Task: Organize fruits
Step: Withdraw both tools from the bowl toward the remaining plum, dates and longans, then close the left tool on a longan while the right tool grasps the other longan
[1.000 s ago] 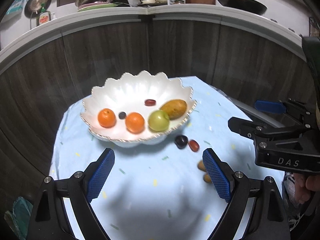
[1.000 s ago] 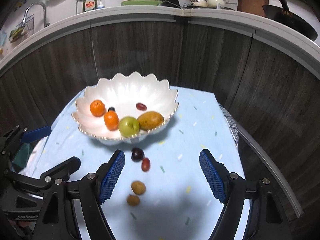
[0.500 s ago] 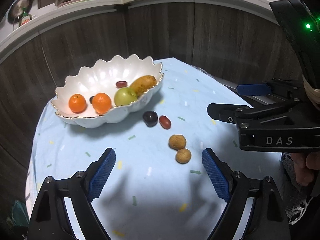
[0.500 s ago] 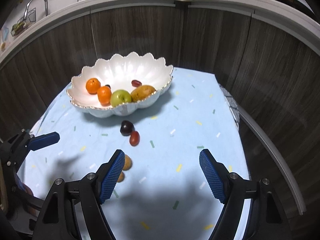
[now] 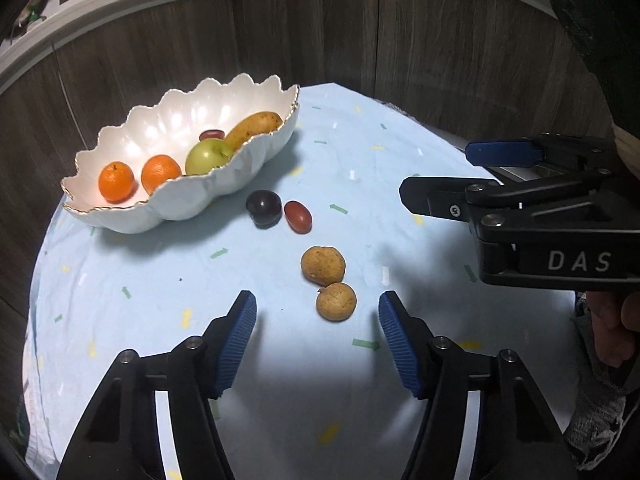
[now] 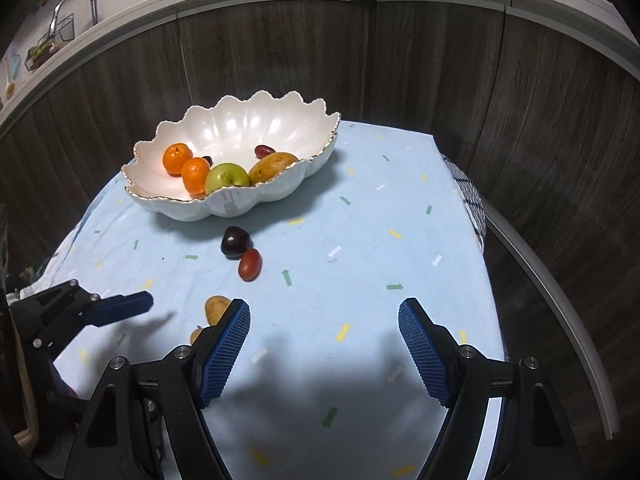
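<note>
On the left of my left wrist view sits a white scalloped bowl [image 5: 176,184] with a gold rim, on a pale blue cloth [image 5: 132,320] flecked with small coloured arrows. I count two oranges [image 5: 116,181], a green apple [image 5: 209,155], a long tan fruit [image 5: 253,129] and a small red one inside it. I judge these already sorted, with the loose fruit beside it still waiting.

Just right of the bowl, on the cloth, a dark plum [image 5: 263,208] touches a glossy red oval fruit [image 5: 298,216]. Nearer me lie two round, tan, speckled fruits, rough-skinned and matt: the farther brown fruit [image 5: 323,265] and, touching it, the nearer brown fruit [image 5: 336,302].

My left gripper [image 5: 316,320] has its blue pads either side of the nearer brown fruit, clear of its skin. Its jaws have just been closing and now stand at a middling gap; I judge I am lining up to pick this fruit.

Farther right, my right gripper [image 6: 324,332] hovers over bare cloth with jaws wide and nothing between them, probably waiting its turn.
</note>
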A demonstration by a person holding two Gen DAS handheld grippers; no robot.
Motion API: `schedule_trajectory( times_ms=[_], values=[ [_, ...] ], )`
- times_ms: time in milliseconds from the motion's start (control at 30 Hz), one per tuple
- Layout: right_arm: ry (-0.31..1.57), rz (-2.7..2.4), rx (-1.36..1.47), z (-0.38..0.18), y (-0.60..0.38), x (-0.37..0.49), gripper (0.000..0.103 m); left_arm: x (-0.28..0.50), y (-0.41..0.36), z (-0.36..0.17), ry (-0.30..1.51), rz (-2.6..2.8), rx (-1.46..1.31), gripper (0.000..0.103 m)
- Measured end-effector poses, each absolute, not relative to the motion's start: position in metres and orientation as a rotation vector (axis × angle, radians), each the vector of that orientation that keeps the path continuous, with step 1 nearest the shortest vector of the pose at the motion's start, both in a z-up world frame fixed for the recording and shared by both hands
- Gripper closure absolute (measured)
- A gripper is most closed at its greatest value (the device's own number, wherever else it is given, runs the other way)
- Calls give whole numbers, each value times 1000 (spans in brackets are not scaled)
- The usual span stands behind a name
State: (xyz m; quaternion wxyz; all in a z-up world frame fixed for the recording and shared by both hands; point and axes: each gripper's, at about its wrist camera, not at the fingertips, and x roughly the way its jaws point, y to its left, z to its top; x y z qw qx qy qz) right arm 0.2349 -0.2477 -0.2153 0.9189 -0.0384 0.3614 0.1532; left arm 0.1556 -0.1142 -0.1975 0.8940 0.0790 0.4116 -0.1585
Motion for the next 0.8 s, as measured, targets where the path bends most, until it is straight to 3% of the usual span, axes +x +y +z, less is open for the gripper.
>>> schedule_trajectory(
  times_ms=[133, 500, 800],
  values=[
    [743, 310, -46, -219, -253, 238, 25, 160, -119, -202, 865, -327, 156, 46],
    [729, 298, -56, -224, -249, 240, 25, 165, -126, -211, 879, -340, 151, 74],
    [749, 290, -51, -230, -250, 242, 25, 166, -127, -212, 864, -355, 134, 79]
  ],
)
